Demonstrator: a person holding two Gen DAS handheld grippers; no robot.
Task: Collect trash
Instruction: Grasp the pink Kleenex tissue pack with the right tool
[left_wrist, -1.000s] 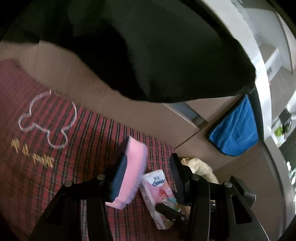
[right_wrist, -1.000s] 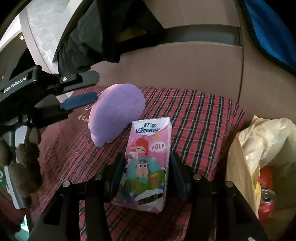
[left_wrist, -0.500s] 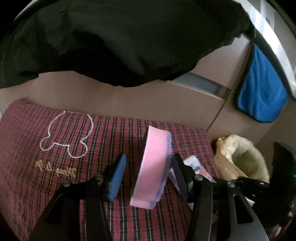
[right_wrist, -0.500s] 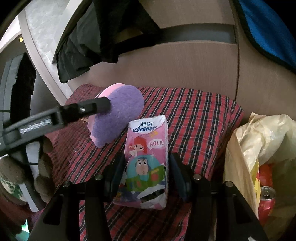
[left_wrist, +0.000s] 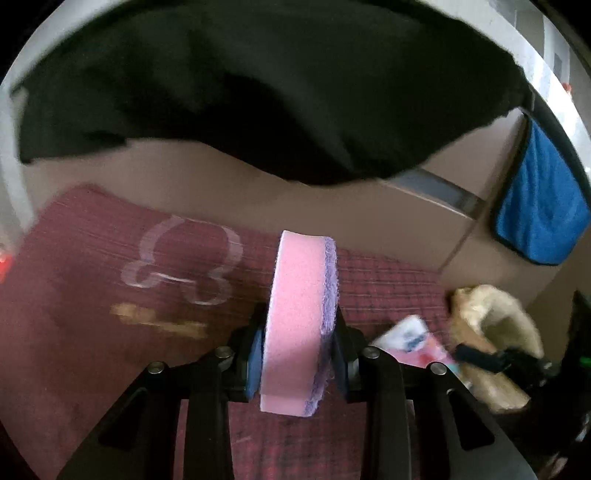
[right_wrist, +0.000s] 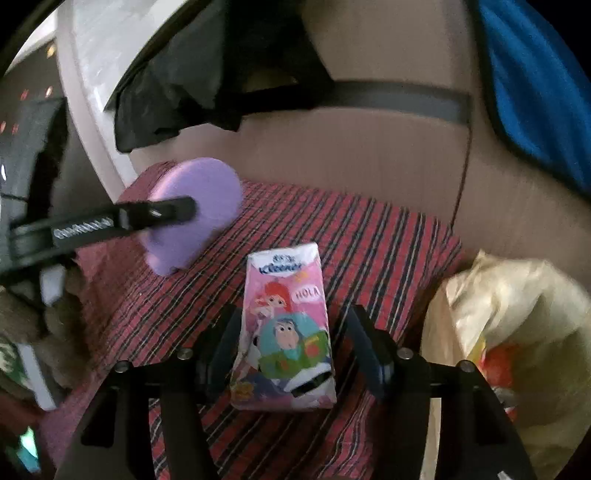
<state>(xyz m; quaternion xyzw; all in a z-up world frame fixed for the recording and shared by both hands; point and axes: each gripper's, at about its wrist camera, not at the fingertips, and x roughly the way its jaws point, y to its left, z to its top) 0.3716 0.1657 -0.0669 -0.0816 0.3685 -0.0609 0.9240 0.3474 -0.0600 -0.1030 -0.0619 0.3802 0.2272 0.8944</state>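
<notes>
My left gripper (left_wrist: 298, 345) is shut on a round pink sponge with a purple scrub face (left_wrist: 301, 317), held on edge over the red plaid mat (left_wrist: 110, 295). In the right wrist view the sponge (right_wrist: 195, 218) shows at the left with the left gripper's finger across it. My right gripper (right_wrist: 288, 345) is open, its fingers standing apart on either side of a pink Kleenex tissue pack (right_wrist: 284, 328) lying on the mat (right_wrist: 369, 236). The pack also shows in the left wrist view (left_wrist: 417, 341). A yellowish trash bag (right_wrist: 517, 332) stands open at the right.
The trash bag (left_wrist: 495, 332) holds a red can and wrappers. A beige cabinet front (right_wrist: 369, 147) rises behind the mat. A black cloth (left_wrist: 258, 92) hangs from the counter above, and a blue towel (left_wrist: 539, 218) hangs to the right.
My left gripper closed on the sponge, which before stood loose between open fingers. The right gripper drew back slightly; its fingers stand wider around the tissue pack.
</notes>
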